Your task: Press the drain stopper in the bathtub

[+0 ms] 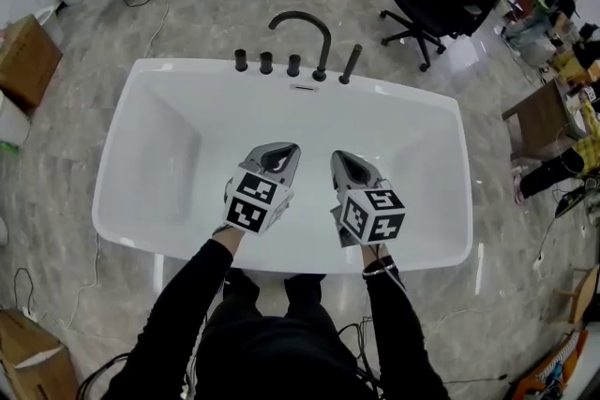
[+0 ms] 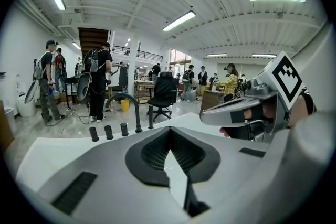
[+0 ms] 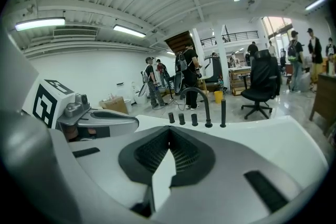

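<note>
Left gripper [image 1: 284, 150] and right gripper [image 1: 339, 158], jaws closed and empty, hover over the bathtub's [image 1: 187, 68] middle. The drain stopper is unseen, probably below them.

In the head view my left gripper [image 1: 287, 151] and right gripper [image 1: 337, 156] cover the middle of the bathtub [image 1: 159, 136] floor toward its near rim, so I cannot make out the drain stopper there. In each gripper view the gripper's own grey body blocks the tub's inside, leaving only the far rim and the faucet [image 3: 206, 106]. My legs run off the bottom edge.
</note>
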The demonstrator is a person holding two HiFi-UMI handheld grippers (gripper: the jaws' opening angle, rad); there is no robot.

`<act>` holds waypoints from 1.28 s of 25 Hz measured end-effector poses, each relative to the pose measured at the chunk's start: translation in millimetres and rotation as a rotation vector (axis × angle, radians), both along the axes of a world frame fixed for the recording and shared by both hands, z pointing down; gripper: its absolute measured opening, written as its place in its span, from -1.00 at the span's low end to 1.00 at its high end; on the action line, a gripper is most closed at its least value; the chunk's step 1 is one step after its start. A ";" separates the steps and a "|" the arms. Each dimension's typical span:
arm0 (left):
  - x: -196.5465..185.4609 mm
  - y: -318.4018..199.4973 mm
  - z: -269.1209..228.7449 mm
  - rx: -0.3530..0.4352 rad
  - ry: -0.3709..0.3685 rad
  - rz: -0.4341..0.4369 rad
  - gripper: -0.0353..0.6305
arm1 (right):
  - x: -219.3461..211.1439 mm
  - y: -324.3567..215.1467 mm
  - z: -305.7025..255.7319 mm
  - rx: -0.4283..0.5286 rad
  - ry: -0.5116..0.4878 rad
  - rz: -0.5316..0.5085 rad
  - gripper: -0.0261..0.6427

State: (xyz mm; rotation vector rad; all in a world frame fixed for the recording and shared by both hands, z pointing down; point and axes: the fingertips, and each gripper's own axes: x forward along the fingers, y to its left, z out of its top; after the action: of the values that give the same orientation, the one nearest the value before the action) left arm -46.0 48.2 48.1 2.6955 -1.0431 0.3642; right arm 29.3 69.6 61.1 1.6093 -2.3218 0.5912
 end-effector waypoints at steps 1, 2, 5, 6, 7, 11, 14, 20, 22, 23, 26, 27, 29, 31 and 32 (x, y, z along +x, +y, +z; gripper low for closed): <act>-1.6 0.4 -1.7 0.003 0.004 -0.002 -0.88 | -1.8 1.1 -0.7 0.000 0.003 -0.003 -0.92; -3.3 1.0 -2.9 0.005 0.005 -0.004 -0.88 | -3.6 2.3 -1.3 0.002 0.005 -0.006 -0.92; -9.6 3.9 -3.4 0.017 -0.002 -0.004 -0.88 | -9.0 6.2 -1.0 0.007 0.008 -0.006 -0.92; -11.6 5.1 -3.1 0.018 -0.004 -0.005 -0.88 | -10.5 7.1 -0.8 0.007 0.009 -0.005 -0.92; -13.1 6.4 -2.9 0.014 -0.003 -0.007 -0.88 | -11.4 7.9 -1.0 0.007 0.009 -0.005 -0.92; -14.0 11.4 -2.9 0.008 0.004 -0.007 -0.88 | -13.5 10.3 -4.8 0.020 0.009 -0.010 -0.92; -16.6 15.0 -1.1 0.006 0.006 -0.010 -0.88 | -18.4 12.3 -7.3 0.032 0.012 -0.018 -0.92; -12.0 21.1 -4.9 0.030 0.015 -0.010 -0.88 | -18.8 14.4 -14.3 0.064 0.010 -0.018 -0.92; -12.3 22.5 -7.4 0.033 0.020 -0.010 -0.88 | -20.1 15.1 -17.6 0.076 0.024 -0.022 -0.92; -12.7 22.6 -9.4 0.035 0.024 -0.011 -0.88 | -20.4 15.1 -18.9 0.080 0.032 -0.023 -0.92; -14.2 21.4 -15.1 0.040 0.035 -0.013 -0.88 | -20.7 14.6 -20.3 0.086 0.043 -0.022 -0.92; -14.8 20.9 -16.4 0.040 0.038 -0.014 -0.88 | -21.2 14.7 -20.0 0.086 0.043 -0.022 -0.92; -16.4 19.5 -18.0 0.038 0.043 -0.014 -0.88 | -22.8 15.0 -20.0 0.090 0.050 -0.021 -0.92; -18.7 18.1 -17.6 0.023 0.049 -0.017 -0.88 | -24.8 14.7 -19.9 0.096 0.066 -0.021 -0.92; -20.0 17.7 -17.1 0.015 0.053 -0.020 -0.88 | -25.7 14.8 -19.2 0.099 0.076 -0.021 -0.92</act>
State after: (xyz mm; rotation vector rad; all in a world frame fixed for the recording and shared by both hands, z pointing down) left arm -65.9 66.0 31.0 2.6899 -1.0610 0.2807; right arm 3.6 84.4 41.9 1.6179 -2.3430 0.4095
